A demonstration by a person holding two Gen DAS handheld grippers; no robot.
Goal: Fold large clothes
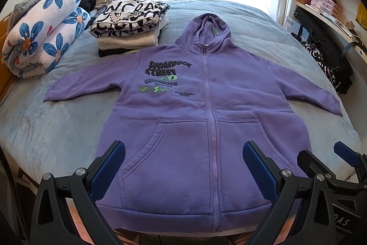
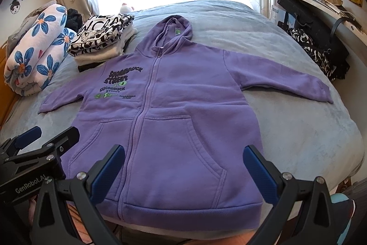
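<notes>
No fold is yet made: the purple hoodie [image 1: 206, 107] is spread flat on the bed [image 1: 57, 130], zipped, sleeves out, just ahead of both claws. The left gripper [image 1: 183, 167] and right gripper [image 2: 183, 167] are held spread, empty. The hem's nearest edge is partly hidden behind the fingers.

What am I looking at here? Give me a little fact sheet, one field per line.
Setting: bed with grey-blue cover, by a bright window
Main garment: purple hoodie, front up, zipped, sleeves spread, unfolded
Left gripper: jaws wide apart, above the hem, holding nothing
Right gripper: jaws wide apart, above the hem, holding nothing
Nearby: stack of folded clothes; rolled floral blanket
Folding progress: not begun
</notes>
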